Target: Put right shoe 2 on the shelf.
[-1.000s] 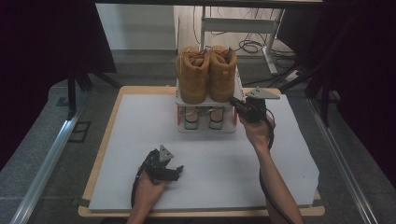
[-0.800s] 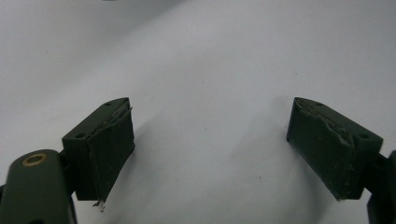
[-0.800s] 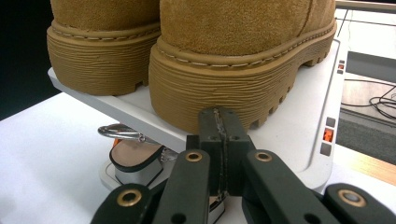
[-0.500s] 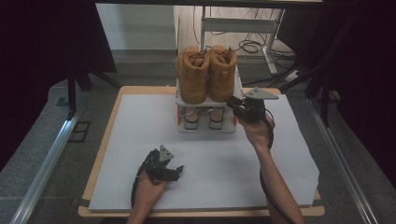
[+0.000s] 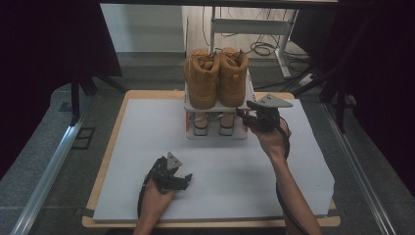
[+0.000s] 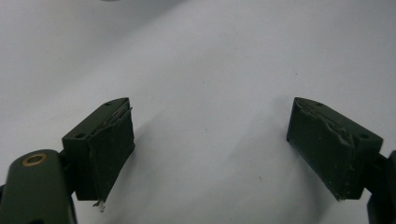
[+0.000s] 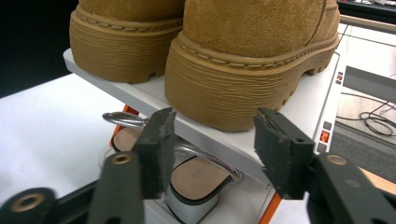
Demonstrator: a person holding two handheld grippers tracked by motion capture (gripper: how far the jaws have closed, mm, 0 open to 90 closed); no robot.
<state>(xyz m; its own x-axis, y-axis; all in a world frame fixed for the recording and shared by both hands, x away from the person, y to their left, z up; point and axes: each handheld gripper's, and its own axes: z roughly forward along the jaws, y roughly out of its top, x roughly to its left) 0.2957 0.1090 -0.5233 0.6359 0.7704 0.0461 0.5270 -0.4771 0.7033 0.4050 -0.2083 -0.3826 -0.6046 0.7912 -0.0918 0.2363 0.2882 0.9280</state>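
**Black grippers, bare forearms**

Two black hand-held grippers, left gripper and right gripper, each topped by a grey three-cornered plate. Worn, chipped black pads on blocky jaws, small screw holes along the top edges. Brass-ringed pivots behind the pads. Black cable trailing from each. No sleeves on either forearm.

High view overhead; right gripper view near boots.

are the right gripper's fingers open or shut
Open. The right gripper has just been opening; its fingers stand apart at the rack's shelf edge below the boots, nothing pressed between them.
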